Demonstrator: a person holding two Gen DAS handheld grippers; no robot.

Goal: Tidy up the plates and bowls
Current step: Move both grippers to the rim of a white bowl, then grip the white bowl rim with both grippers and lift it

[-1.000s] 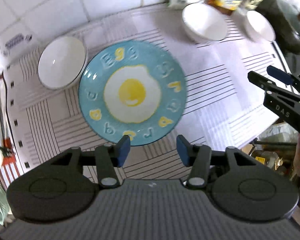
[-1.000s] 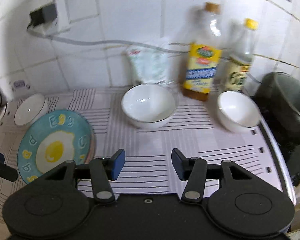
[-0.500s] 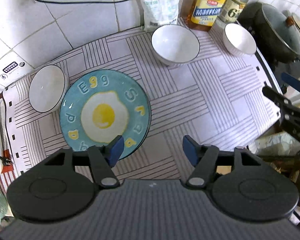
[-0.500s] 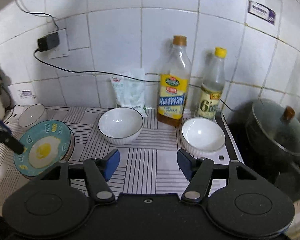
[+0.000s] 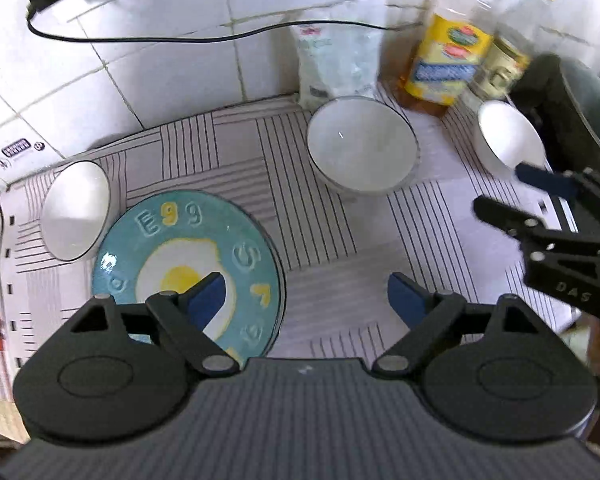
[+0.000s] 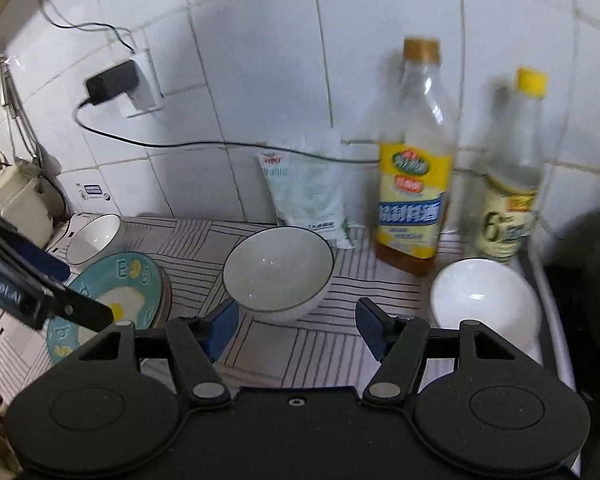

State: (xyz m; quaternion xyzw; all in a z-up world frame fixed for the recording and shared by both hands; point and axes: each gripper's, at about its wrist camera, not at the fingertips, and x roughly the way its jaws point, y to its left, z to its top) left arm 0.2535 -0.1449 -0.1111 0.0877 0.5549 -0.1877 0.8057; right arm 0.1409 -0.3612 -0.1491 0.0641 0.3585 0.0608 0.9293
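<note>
A teal plate with a fried-egg print (image 5: 188, 264) (image 6: 118, 284) lies on the striped mat at the left, seemingly atop another plate. Three white bowls stand on the mat: a small one far left (image 5: 76, 210) (image 6: 94, 236), a large one in the middle (image 5: 362, 150) (image 6: 278, 272), and one at the right (image 5: 510, 142) (image 6: 482, 300). My left gripper (image 5: 306, 298) is open and empty above the plate's right edge. My right gripper (image 6: 296, 326) is open and empty just in front of the middle bowl; it also shows in the left wrist view (image 5: 540, 200).
Two bottles (image 6: 414, 184) (image 6: 510, 196) and a white bag (image 6: 308, 196) stand against the tiled wall. A dark pot (image 5: 576, 100) sits at the far right. A plugged charger (image 6: 110, 86) with its cable hangs on the wall. A white appliance (image 6: 18, 200) is at the left.
Both grippers have moved lower and closer to the counter. The left one has swung right toward the middle bowl; the right one now faces that bowl closely. Both stay open.
</note>
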